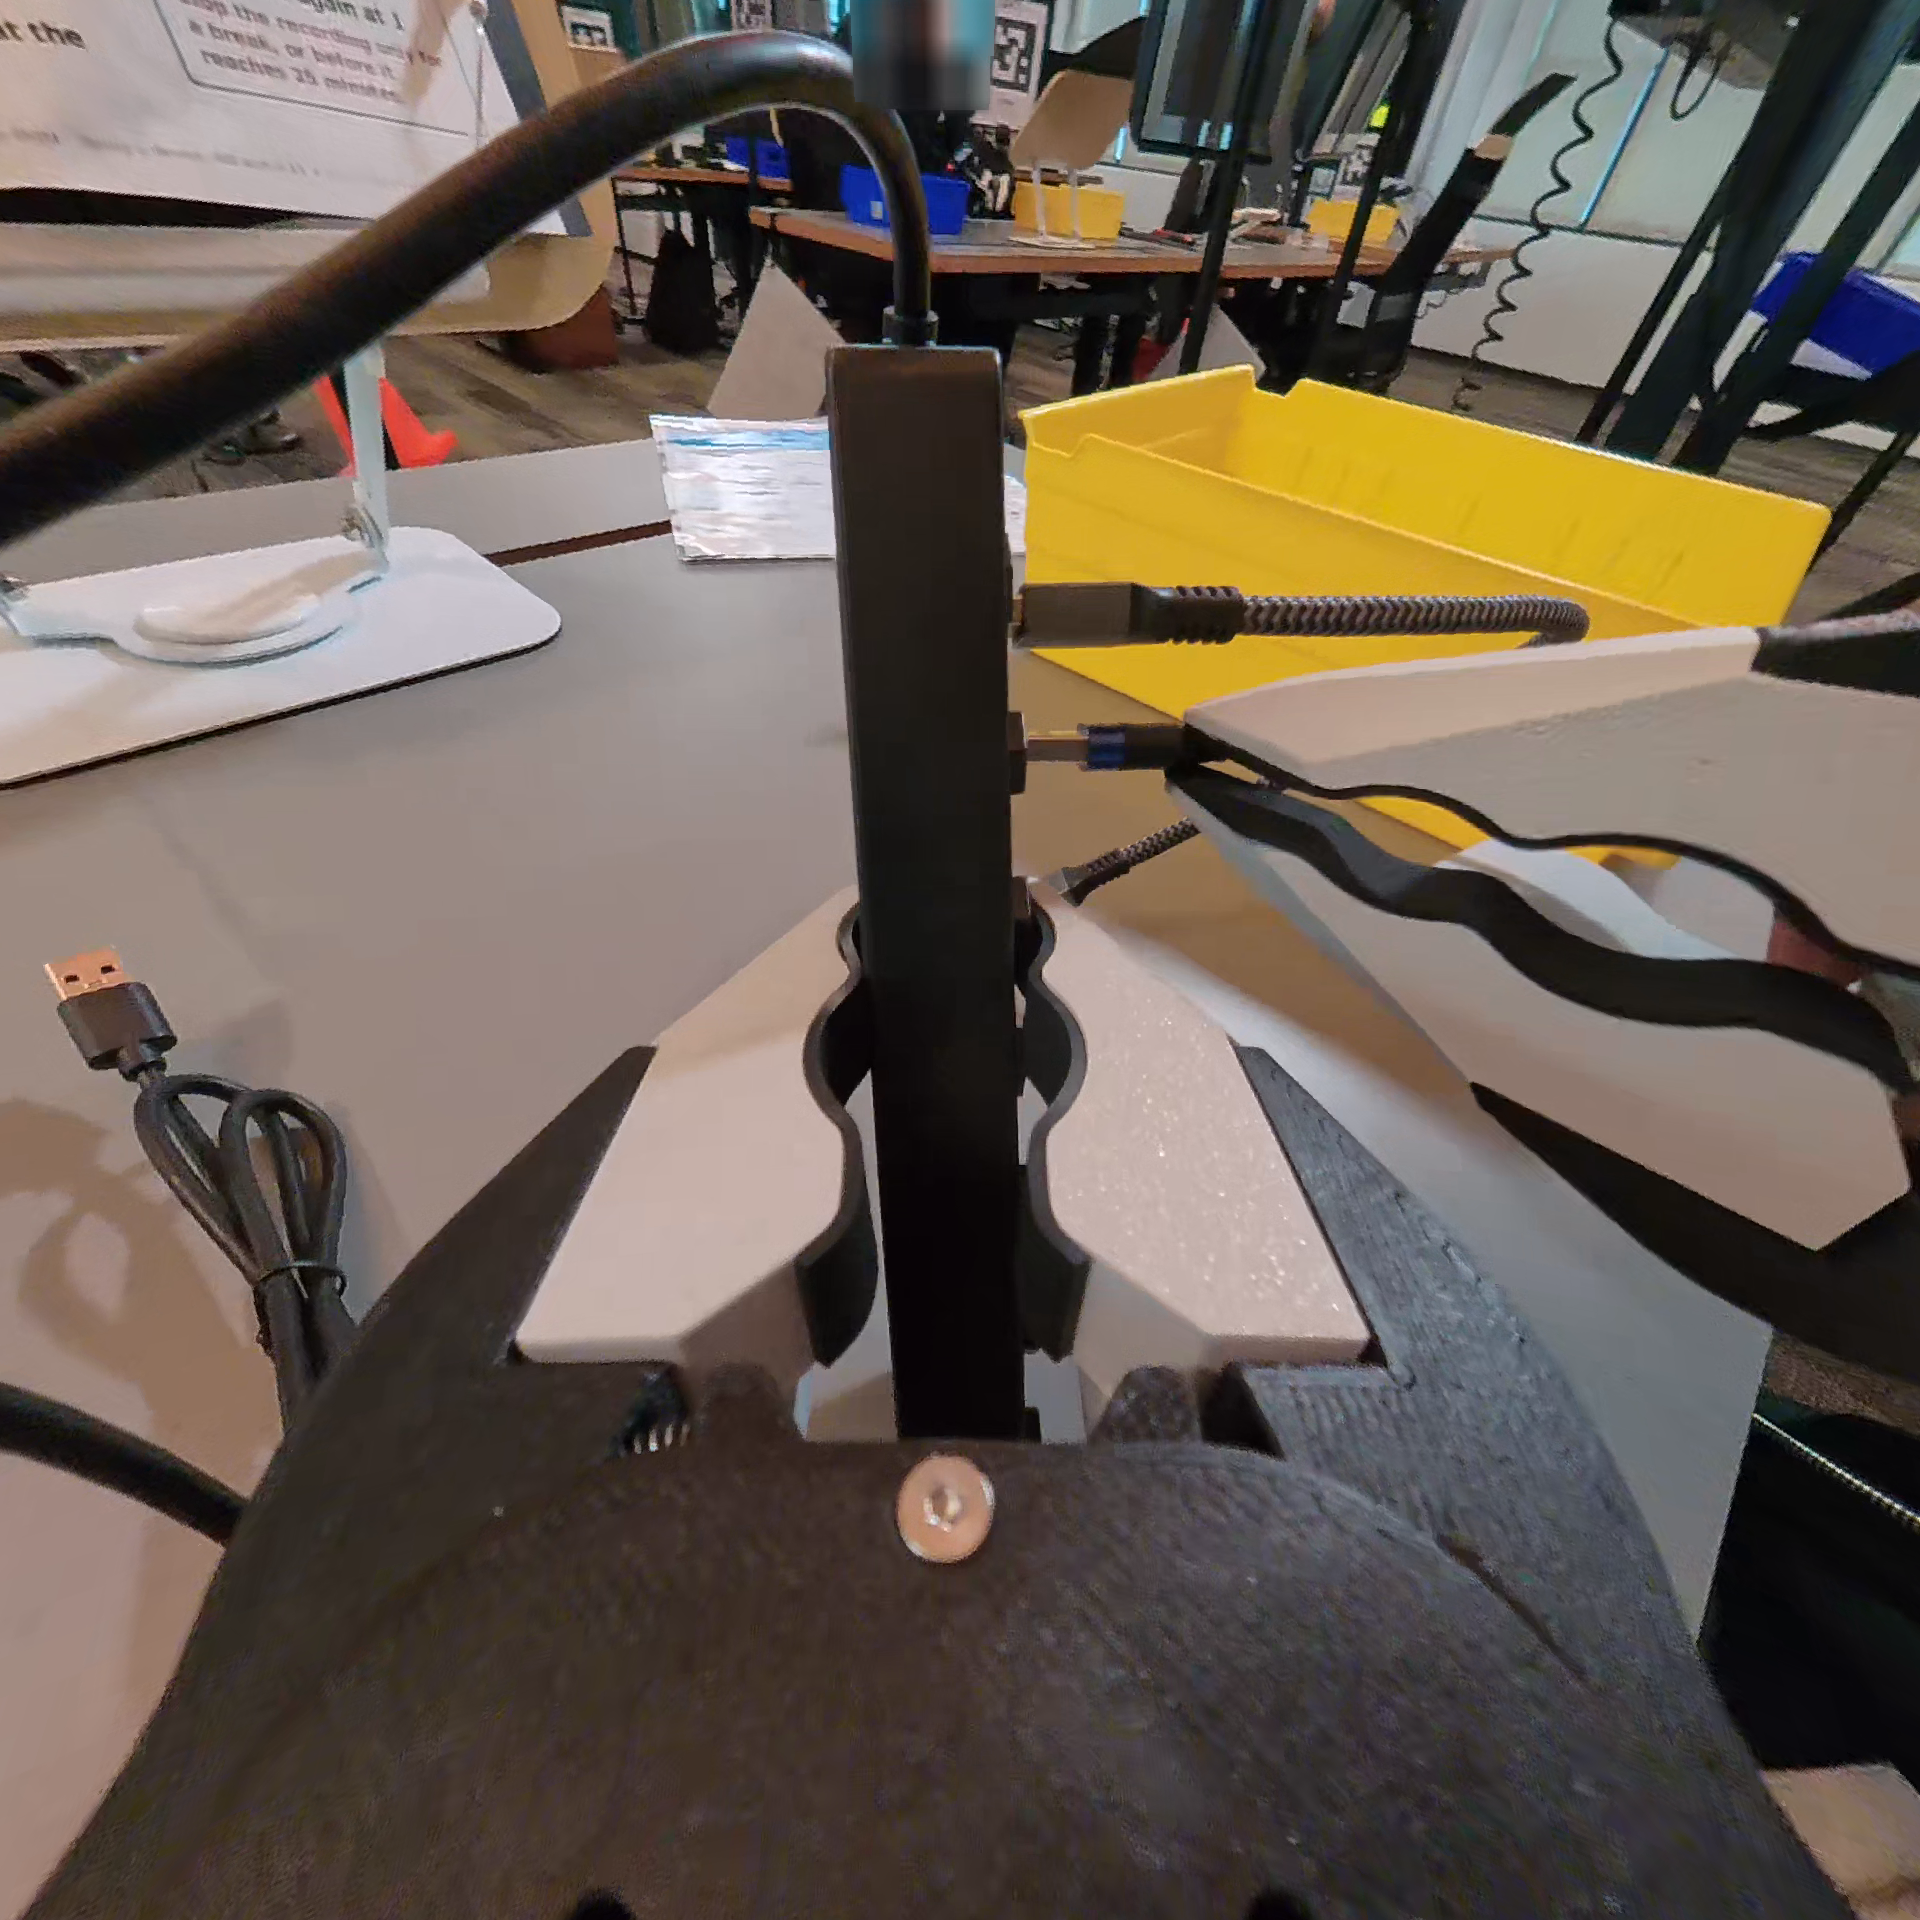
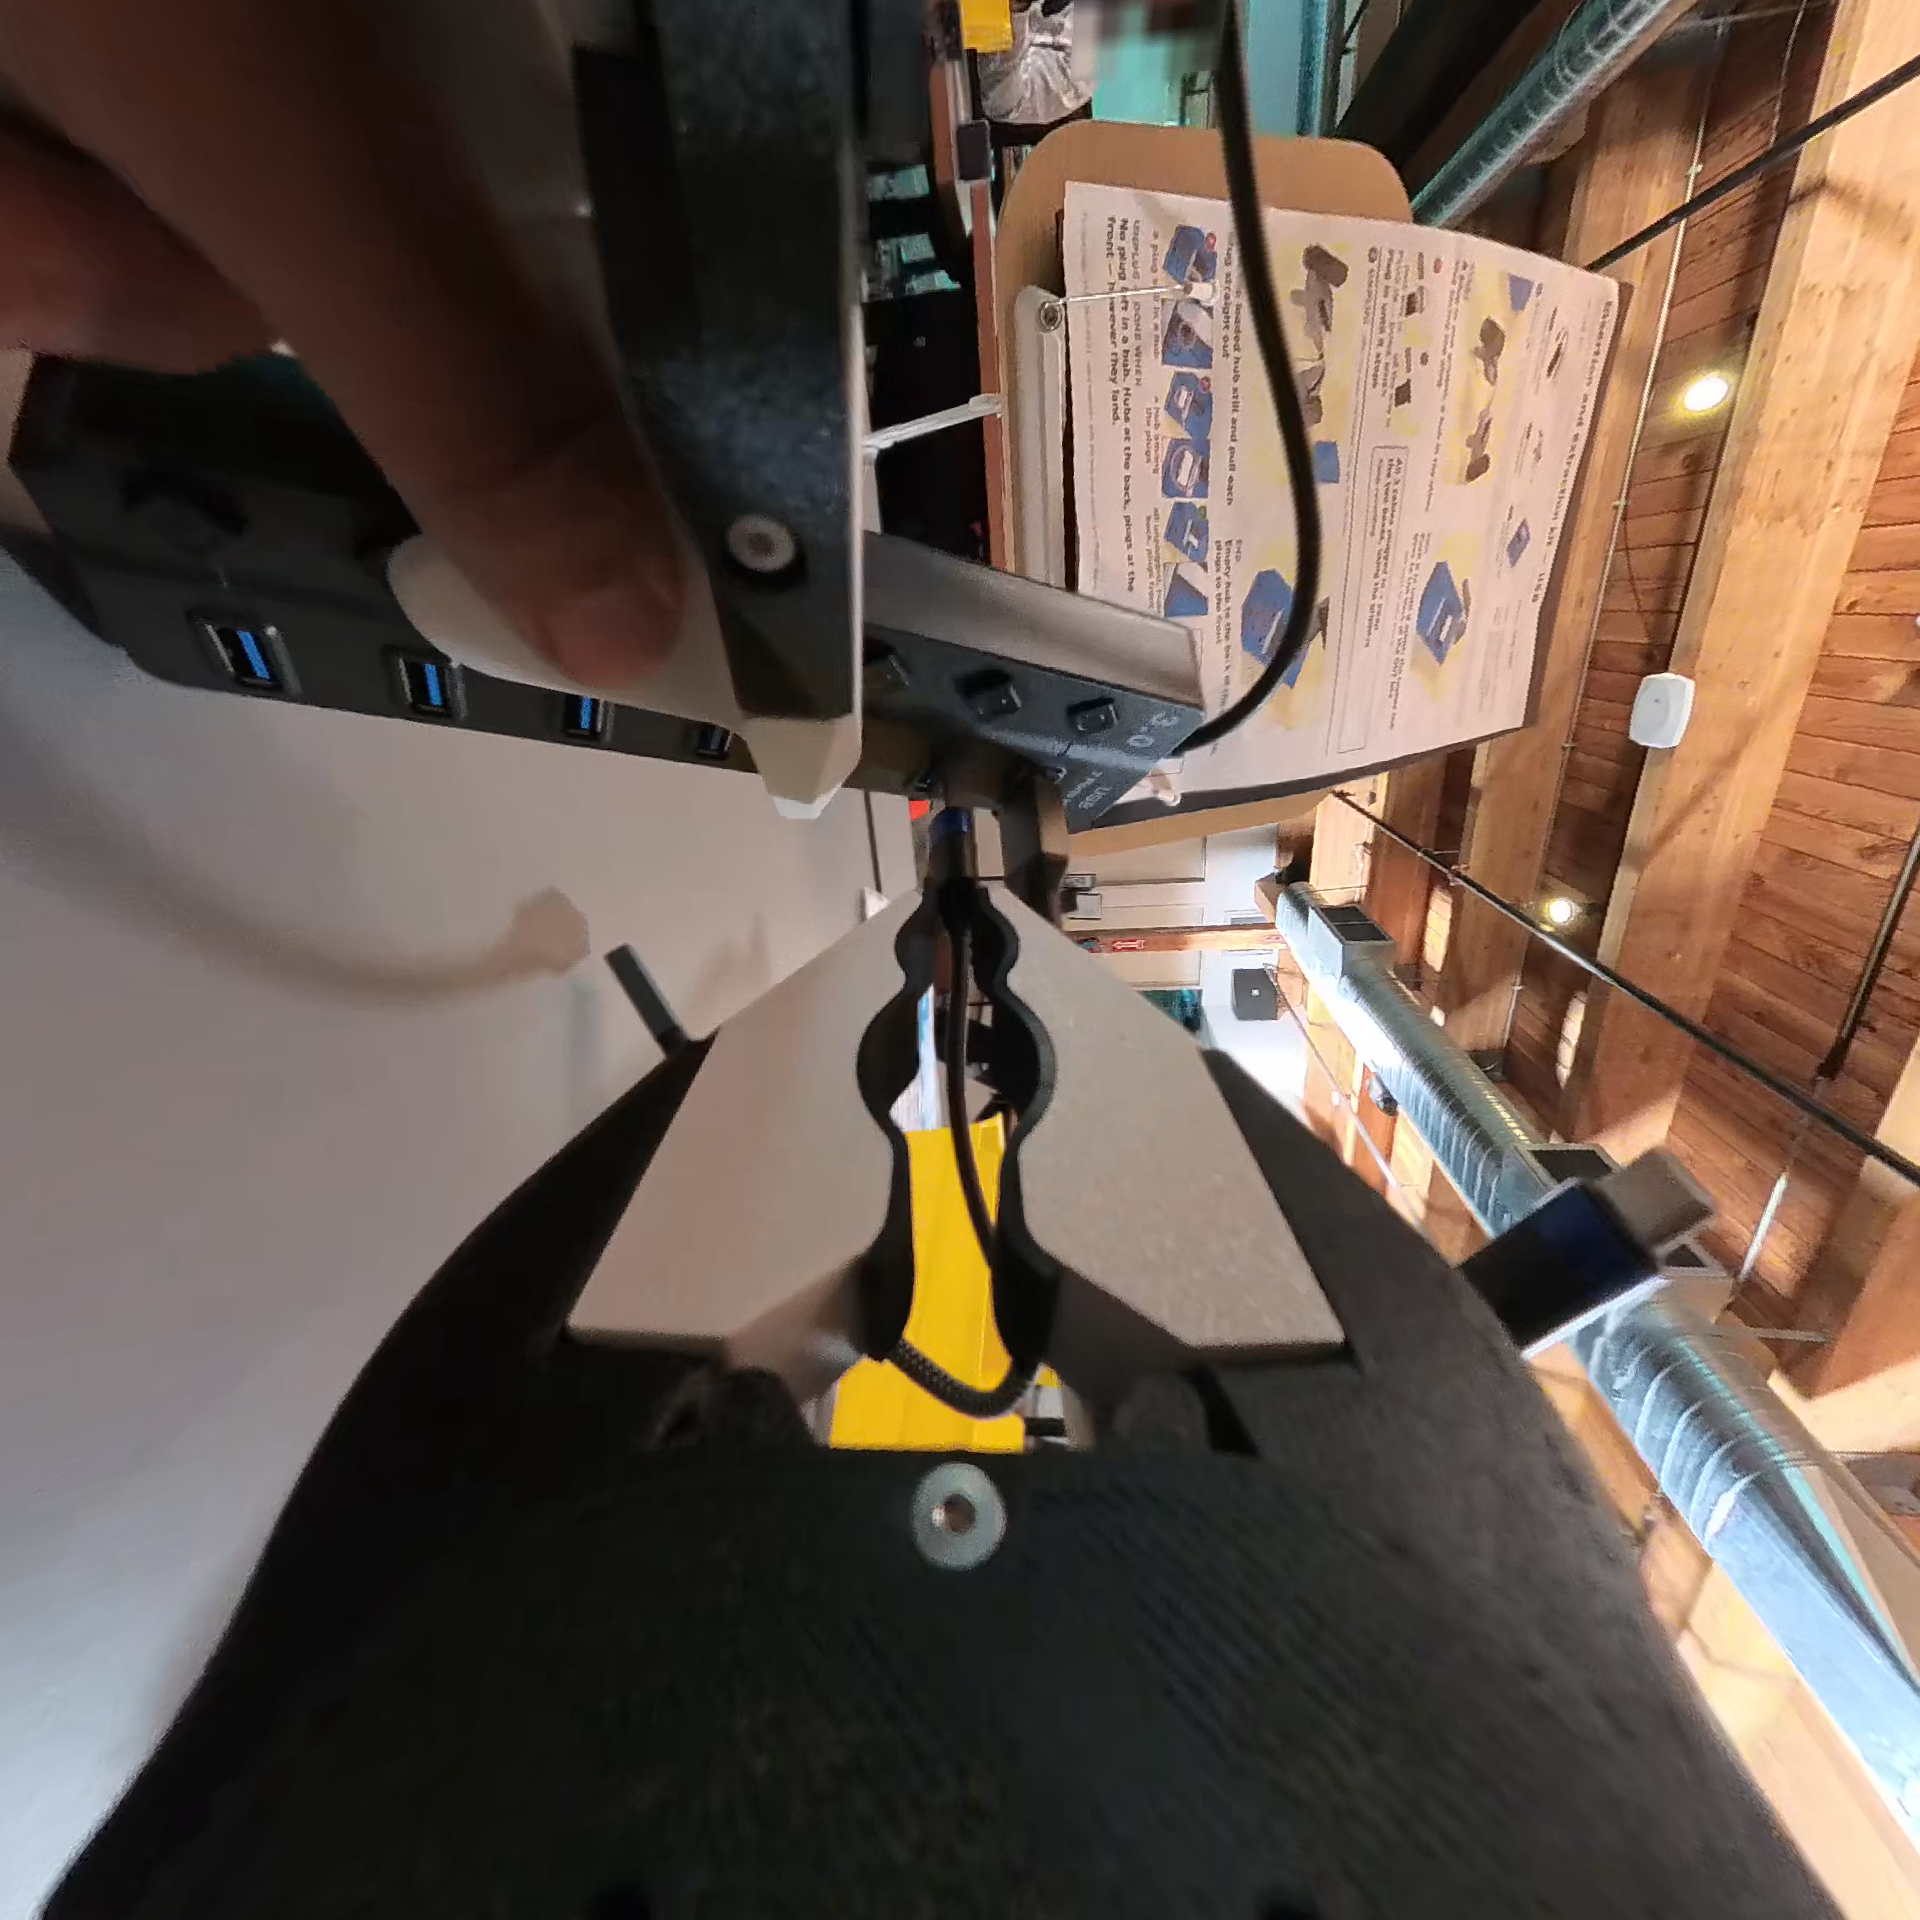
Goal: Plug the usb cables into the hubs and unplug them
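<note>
Up on its end stands the black hub (image 1: pixel 920 727), squeezed tight between the left gripper (image 1: pixel 940 1039) fingers. Two cables are plugged into its side: a grey braided cable (image 1: pixel 1299 615) up high and a blue-ringed plug (image 1: pixel 1117 746) lower down. The right gripper (image 1: pixel 1195 769) pinches that plug. One loose black cable (image 1: pixel 156 1081) lies on the grey table (image 1: pixel 623 779). Some white writing sits on the hub's end. One yellow bin (image 1: pixel 1403 520) waits behind.

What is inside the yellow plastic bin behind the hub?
The yellow plastic bin shows only bare inner walls; its floor is hidden by its front wall, the braided grey cable and the right tool.
</note>
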{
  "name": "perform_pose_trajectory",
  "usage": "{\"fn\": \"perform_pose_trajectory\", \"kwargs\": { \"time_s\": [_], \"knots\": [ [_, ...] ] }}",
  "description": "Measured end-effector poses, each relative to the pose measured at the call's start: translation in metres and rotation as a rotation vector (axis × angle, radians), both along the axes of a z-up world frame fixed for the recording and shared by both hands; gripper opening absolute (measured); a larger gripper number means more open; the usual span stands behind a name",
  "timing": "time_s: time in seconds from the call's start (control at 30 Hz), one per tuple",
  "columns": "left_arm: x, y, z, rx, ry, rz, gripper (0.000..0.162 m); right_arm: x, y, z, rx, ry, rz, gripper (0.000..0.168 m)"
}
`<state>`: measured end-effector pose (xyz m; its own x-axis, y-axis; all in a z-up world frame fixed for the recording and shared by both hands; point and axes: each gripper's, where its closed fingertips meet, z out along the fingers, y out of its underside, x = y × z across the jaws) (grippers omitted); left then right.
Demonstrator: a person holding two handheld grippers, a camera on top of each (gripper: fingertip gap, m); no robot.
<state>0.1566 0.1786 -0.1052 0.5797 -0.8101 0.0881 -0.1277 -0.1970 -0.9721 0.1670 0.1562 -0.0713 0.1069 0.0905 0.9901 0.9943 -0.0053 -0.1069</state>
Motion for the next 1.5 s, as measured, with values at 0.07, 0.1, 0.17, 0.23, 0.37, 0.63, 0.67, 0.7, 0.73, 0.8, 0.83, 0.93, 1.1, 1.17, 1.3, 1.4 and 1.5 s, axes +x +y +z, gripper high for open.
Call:
{"fn": "perform_pose_trajectory", "kwargs": {
  "time_s": [0.07,0.1,0.17,0.23,0.37,0.63,0.67,0.7,0.73,0.8,0.83,0.93,1.1,1.17,1.3,1.4,1.5],
  "knots": [
    [0.001,0.0,0.0,0.015,0.009,-0.003,0.021,0.001,-0.001,0.001,-0.016,0.046,0.008,0.004],
    [0.001,0.0,0.0,0.031,0.015,0.002,0.02,0.001,-0.001,0.001,-0.018,0.052,0.009,0.004],
    [0.0,0.0,0.001,0.075,0.035,0.015,0.02,0.002,-0.002,0.001,-0.022,0.05,-0.001,0.004],
    [-0.001,0.001,0.001,0.106,0.051,0.018,0.02,0.002,-0.002,0.0,-0.029,0.056,-0.002,0.004],
    [-0.001,0.0,0.003,0.092,0.022,0.012,0.02,0.0,-0.002,-0.001,-0.038,0.084,0.009,0.004],
    [0.003,-0.005,0.002,0.097,0.036,-0.038,0.021,0.0,-0.003,0.002,-0.027,0.1,0.012,0.004],
    [0.003,-0.006,0.002,0.097,0.038,-0.043,0.021,0.0,-0.003,0.001,-0.027,0.102,0.012,0.005],
    [0.005,-0.009,0.004,0.109,0.037,-0.068,0.021,-0.001,-0.003,0.002,-0.025,0.107,0.017,0.005],
    [0.005,-0.009,0.006,0.132,0.043,-0.069,0.021,-0.002,-0.004,0.003,-0.018,0.112,0.024,0.005],
    [0.005,-0.011,0.011,0.169,0.045,-0.09,0.021,-0.002,-0.006,0.008,-0.002,0.13,0.039,0.004],
    [0.005,-0.012,0.013,0.18,0.046,-0.095,0.021,-0.002,-0.007,0.009,-0.001,0.15,0.043,0.004],
    [0.007,-0.014,0.013,0.194,0.054,-0.11,0.022,-0.001,-0.009,0.01,-0.009,0.185,0.062,0.004],
    [0.009,-0.018,0.014,0.214,0.063,-0.13,0.022,-0.003,-0.011,0.012,-0.01,0.22,0.081,0.004],
    [0.008,-0.017,0.015,0.273,0.107,-0.119,0.022,-0.002,-0.012,0.012,-0.009,0.22,0.08,0.004],
    [0.009,-0.014,0.01,0.147,0.055,-0.166,0.021,-0.003,-0.008,0.009,-0.015,0.229,0.084,0.005],
    [0.0,0.001,0.012,0.064,0.003,-0.116,0.021,-0.013,-0.011,0.013,0.041,0.231,0.15,0.0],
    [-0.031,0.036,0.022,-0.113,-0.169,-0.015,0.021,-0.036,-0.033,0.031,0.179,0.23,0.337,0.003]
  ]
}}
